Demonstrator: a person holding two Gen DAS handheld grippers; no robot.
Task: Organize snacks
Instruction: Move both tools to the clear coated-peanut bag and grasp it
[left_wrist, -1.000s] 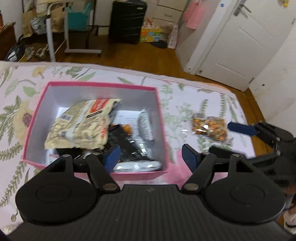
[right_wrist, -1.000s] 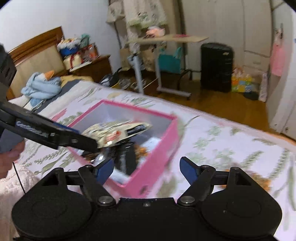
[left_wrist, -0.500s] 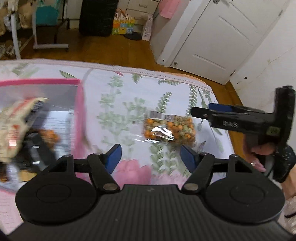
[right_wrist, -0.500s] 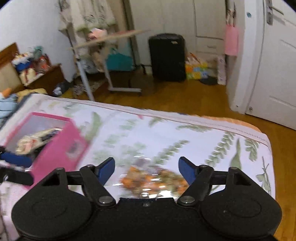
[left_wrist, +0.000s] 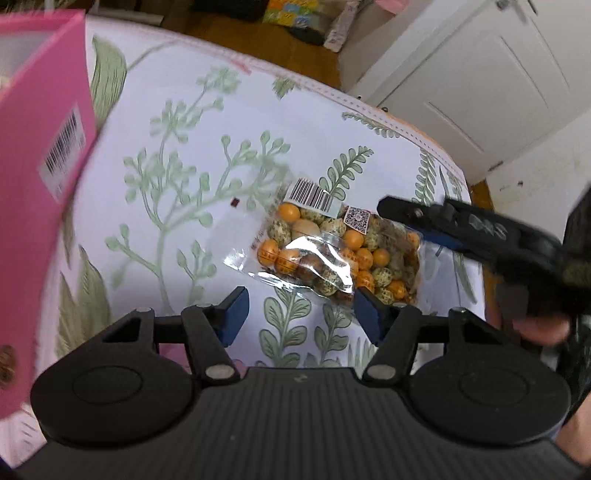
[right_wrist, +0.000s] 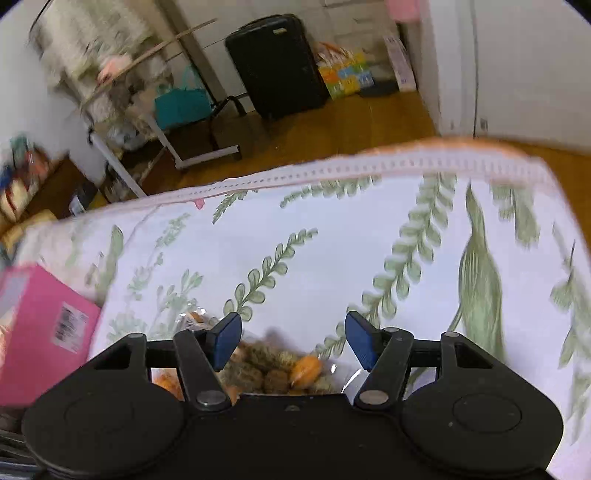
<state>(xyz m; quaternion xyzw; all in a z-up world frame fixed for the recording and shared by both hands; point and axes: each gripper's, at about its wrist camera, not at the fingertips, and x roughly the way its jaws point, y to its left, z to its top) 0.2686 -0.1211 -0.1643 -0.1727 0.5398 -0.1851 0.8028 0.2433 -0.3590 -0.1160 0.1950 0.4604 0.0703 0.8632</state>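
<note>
snack bag (left_wrist: 332, 251) closer, pink box (left_wrist: 40, 177) at edge

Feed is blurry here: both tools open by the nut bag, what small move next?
Probably lower the right tool onto the nut bag and close. It lies flat on the bed, outside the pink box, between that tool's open fingers.

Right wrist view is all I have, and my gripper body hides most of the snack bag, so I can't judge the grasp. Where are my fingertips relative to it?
Observer: In the left wrist view, the right gripper points in from the right, its tips at the snack bag's far right corner.
Operator: Is the left gripper holding the bag?
Observer: No. The left gripper is open, with the bag's near edge between its fingers.
</note>
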